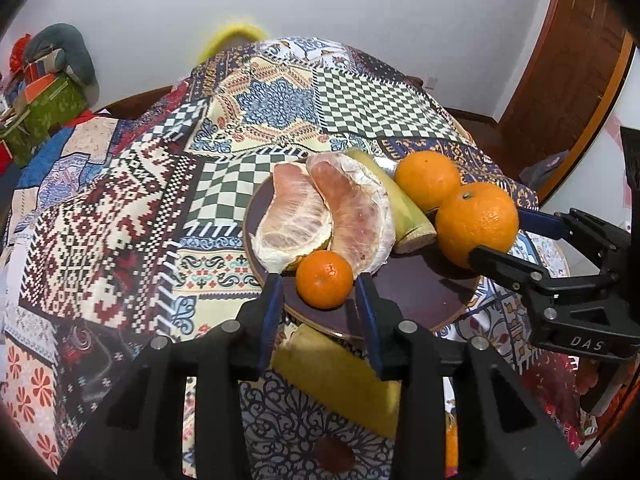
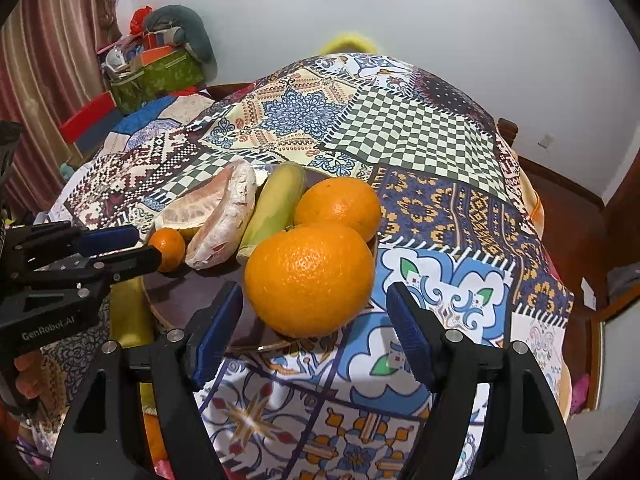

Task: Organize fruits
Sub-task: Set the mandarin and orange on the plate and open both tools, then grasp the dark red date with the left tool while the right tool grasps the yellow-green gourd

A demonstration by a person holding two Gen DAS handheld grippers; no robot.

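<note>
Fruits sit together on a dark round plate on the cloth-covered counter. Two peeled pomelo segments lie side by side at the plate's left, their long axes running from the near edge toward the far side. Just right of them a green-yellow banana piece lies along the same line, its cut end facing the near right. A far orange touches a near orange at the right rim.

A small mandarin rests on the near edge against the segments. The left tool flanks it, blue pads just clear of the peel on both sides. The right tool straddles the near orange, jaws wide and apart from the fruit.
</note>
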